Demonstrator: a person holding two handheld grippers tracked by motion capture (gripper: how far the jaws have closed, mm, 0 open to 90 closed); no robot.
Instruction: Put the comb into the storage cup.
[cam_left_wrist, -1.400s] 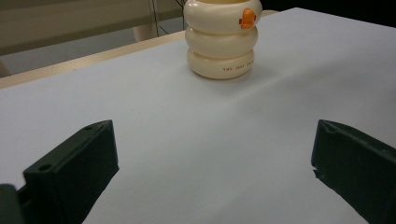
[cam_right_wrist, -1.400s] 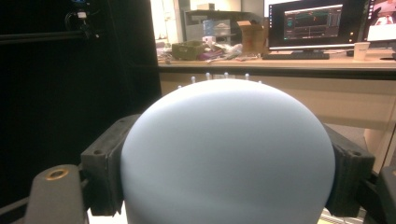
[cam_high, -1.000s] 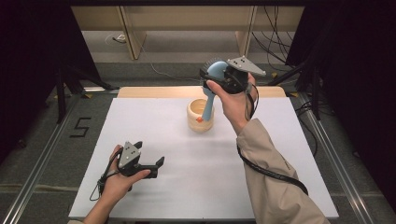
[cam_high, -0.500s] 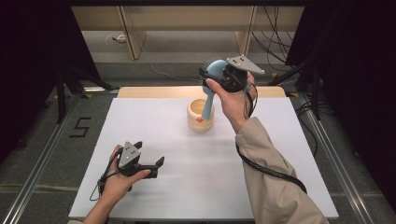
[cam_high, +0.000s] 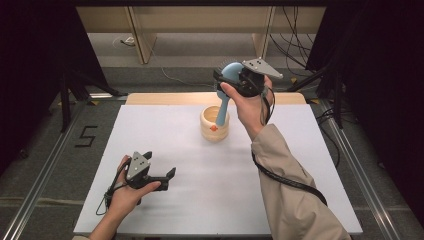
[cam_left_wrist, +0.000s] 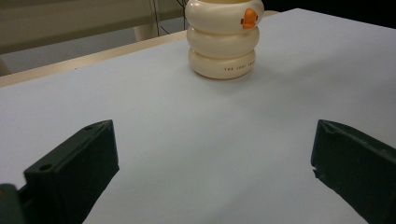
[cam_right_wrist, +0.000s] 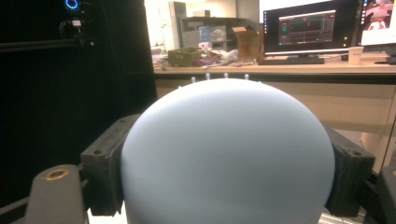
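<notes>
My right gripper (cam_high: 229, 76) is raised above the back of the white table (cam_high: 300, 165), shut on the round head of a light blue brush (cam_high: 223, 107). The brush handle hangs down over the mouth of a cream ringed cup (cam_high: 215, 129) with an orange beak; I cannot tell whether it touches the cup. In the right gripper view the brush head (cam_right_wrist: 229, 154) sits squeezed between both black jaws. My left gripper (cam_high: 169, 177) rests on the table at the front left, open and holding nothing. In the left gripper view the jaws of the left gripper (cam_left_wrist: 215, 158) stand wide apart, facing the cup (cam_left_wrist: 223, 42).
A wooden strip (cam_high: 165, 98) runs along the table's far edge, with a shelf unit (cam_high: 140, 35) and cables (cam_high: 295, 55) behind it. Metal rails (cam_high: 45, 165) flank the table. A "5" mark (cam_high: 86, 136) is on the floor at left. Black curtains stand on both sides.
</notes>
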